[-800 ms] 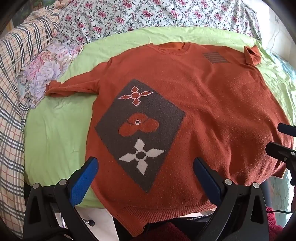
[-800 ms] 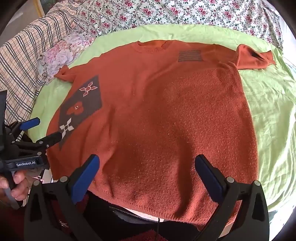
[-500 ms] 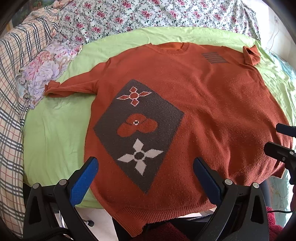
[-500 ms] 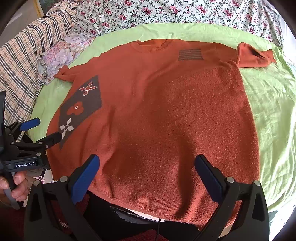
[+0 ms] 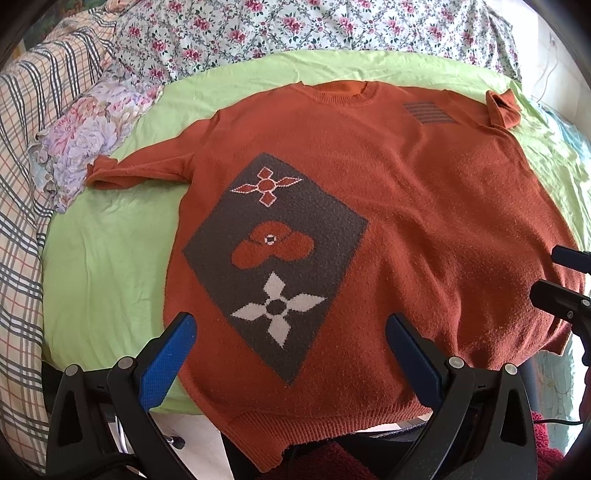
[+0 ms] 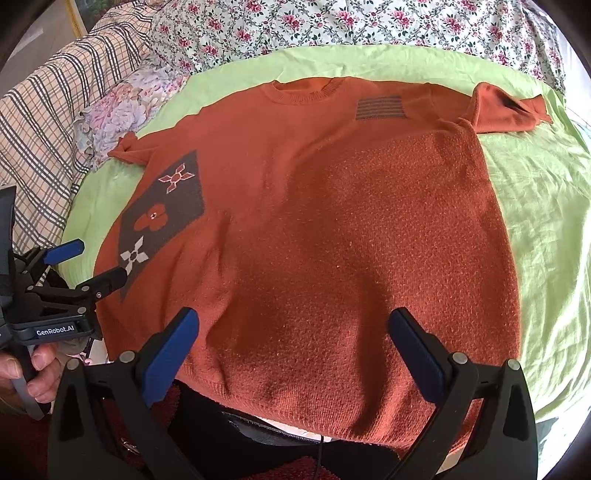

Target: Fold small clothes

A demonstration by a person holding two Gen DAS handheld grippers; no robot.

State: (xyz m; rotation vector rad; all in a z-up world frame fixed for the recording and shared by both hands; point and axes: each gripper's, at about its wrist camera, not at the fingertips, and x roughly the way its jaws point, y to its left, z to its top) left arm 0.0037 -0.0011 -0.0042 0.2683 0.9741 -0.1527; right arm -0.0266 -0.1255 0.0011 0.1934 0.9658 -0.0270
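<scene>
An orange knit sweater lies flat, front up, on a green sheet. It has a grey diamond patch with flower motifs and a small striped patch near one shoulder. Its hem hangs over the near edge. My left gripper is open and empty above the hem near the diamond patch. My right gripper is open and empty above the sweater near its hem. The left gripper also shows in the right wrist view, held by a hand.
A checked blanket and a floral cloth lie at the left. A flowered cover runs along the back. The sleeves lie spread to the left and right. The near bed edge drops off below the hem.
Both grippers have barely shifted; the view of the sweater slid slightly. Both stay open and nothing was taken hold of.
</scene>
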